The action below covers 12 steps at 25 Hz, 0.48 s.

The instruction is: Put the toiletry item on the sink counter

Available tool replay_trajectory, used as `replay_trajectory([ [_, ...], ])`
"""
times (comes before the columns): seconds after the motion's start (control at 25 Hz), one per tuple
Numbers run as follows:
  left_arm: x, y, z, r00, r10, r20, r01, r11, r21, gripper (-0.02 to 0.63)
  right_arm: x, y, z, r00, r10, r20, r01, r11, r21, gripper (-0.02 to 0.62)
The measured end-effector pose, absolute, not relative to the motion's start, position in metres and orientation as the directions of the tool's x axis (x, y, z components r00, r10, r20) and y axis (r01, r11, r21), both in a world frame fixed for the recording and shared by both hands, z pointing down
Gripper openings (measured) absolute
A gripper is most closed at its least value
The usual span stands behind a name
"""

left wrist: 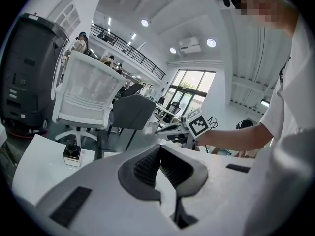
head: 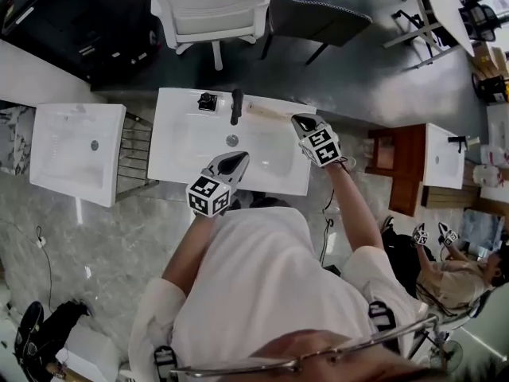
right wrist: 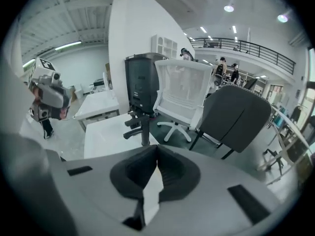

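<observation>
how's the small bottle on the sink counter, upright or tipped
Upright: the small bottle stands on its base, cap on top.

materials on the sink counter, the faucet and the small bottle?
counter: glossy white, ceramic or cast resin by the sheen; can't tell which.
faucet: matte black, probably coated metal; no glare on it.
bottle: clear square body, looks like glass; black cap, likely plastic.
</observation>
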<state>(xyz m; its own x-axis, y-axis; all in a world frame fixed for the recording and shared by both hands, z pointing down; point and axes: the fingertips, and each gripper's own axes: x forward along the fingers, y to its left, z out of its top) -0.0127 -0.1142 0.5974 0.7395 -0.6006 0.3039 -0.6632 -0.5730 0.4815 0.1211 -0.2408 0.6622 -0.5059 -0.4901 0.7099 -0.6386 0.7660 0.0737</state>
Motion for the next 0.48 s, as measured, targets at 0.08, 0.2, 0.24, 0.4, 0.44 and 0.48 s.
replay_trajectory([
  [0.08,-0.012,-0.116,0.594,0.743,-0.6,0.297,-0.658,-0.577,0.483,0.003,0.123,-0.238,0.648,-0.5,-0.511,0.699,-0.653,0.753,0.084,0.006],
  [0.2,-0.013,-0.119,0.589,0.747,-0.599,0.289,-0.654,-0.583,0.483,0.003,0.124,-0.232,0.631,-0.491,-0.533,0.689,-0.666,0.74,0.097,0.006],
  [0.24,-0.014,-0.12,0.588,0.748,-0.599,0.286,-0.653,-0.583,0.483,0.003,0.125,-0.229,0.625,-0.491,-0.538,0.685,-0.67,0.736,0.098,0.006],
  [0.4,-0.018,-0.123,0.577,0.745,-0.606,0.278,-0.653,-0.58,0.487,0.003,0.127,-0.216,0.595,-0.517,-0.564,0.644,-0.69,0.719,0.077,0.006],
  [0.44,-0.018,-0.124,0.574,0.746,-0.608,0.273,-0.652,-0.579,0.49,0.003,0.127,-0.213,0.587,-0.526,-0.572,0.629,-0.696,0.715,0.069,0.006],
  [0.48,-0.019,-0.124,0.57,0.746,-0.609,0.267,-0.65,-0.581,0.49,0.003,0.127,-0.209,0.579,-0.534,-0.582,0.613,-0.702,0.71,0.062,0.006],
])
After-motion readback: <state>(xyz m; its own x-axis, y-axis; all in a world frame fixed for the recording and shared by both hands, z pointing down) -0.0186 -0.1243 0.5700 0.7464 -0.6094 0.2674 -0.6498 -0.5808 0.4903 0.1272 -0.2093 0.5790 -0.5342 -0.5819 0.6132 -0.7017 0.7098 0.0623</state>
